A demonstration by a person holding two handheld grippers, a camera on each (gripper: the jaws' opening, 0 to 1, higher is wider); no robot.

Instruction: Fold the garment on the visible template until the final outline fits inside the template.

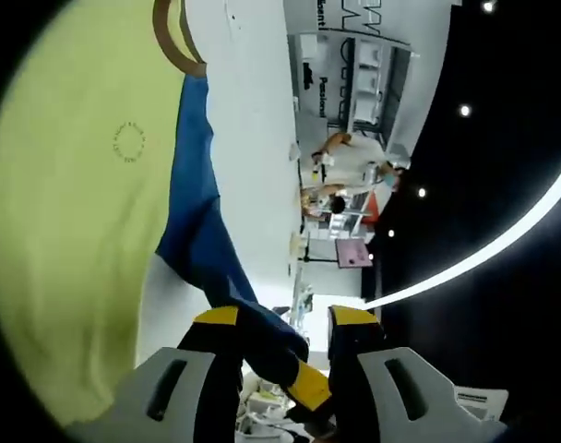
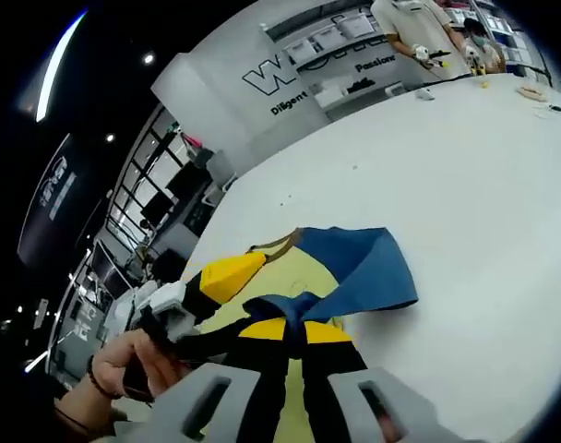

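Both tongs pinch the garment's blue sleeve (image 1: 202, 221), the left gripper (image 1: 282, 334) at six o'clock, the right gripper (image 2: 294, 329) likewise, apparently clamped shut, the yellow body (image 1: 68, 231) spread over the white table (image 2: 483, 166).

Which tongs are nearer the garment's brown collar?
Left, it seems. In the right gripper view the left tongs sit just beside the brown collar; the right tongs pinch the blue sleeve farther away.
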